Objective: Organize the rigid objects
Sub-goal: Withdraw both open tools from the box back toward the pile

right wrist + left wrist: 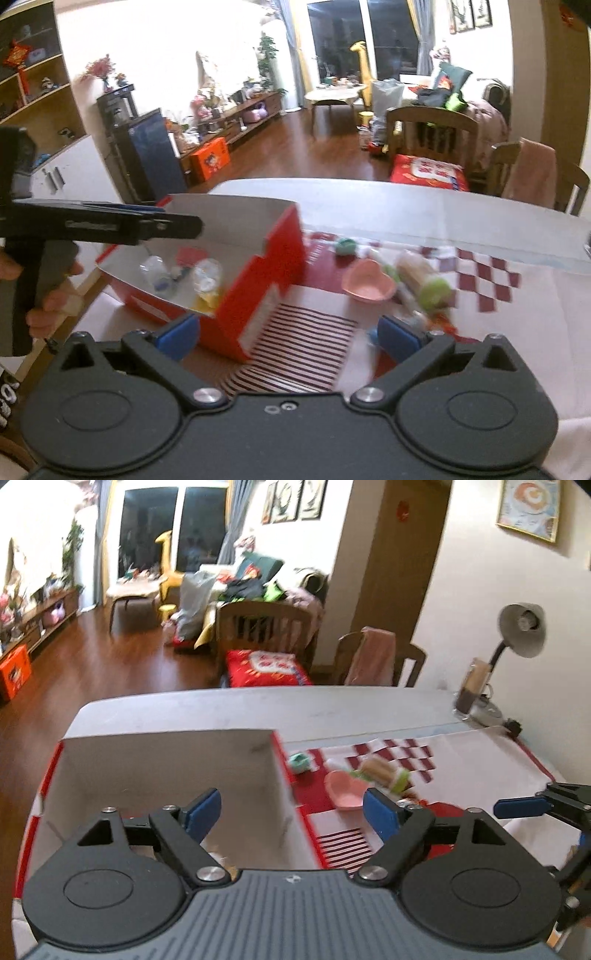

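Note:
A red cardboard box (266,258) with a white inside stands on the table; it also shows in the left wrist view (166,760). Several small clear and coloured items (181,275) lie in it. My left gripper (291,814) is open and empty above the box's right wall. My right gripper (288,336) is open and empty over the striped cloth, right of the box. A pink heart-shaped dish (367,282) (345,788), a tan and green cylinder toy (424,280) (384,773) and a small teal item (345,246) (300,762) lie on the cloth.
A red-and-white patterned cloth (491,280) covers the table's right part. A desk lamp (521,631) and a glass (471,688) stand at the far right by the wall. Wooden chairs (432,136) stand behind the table's far edge.

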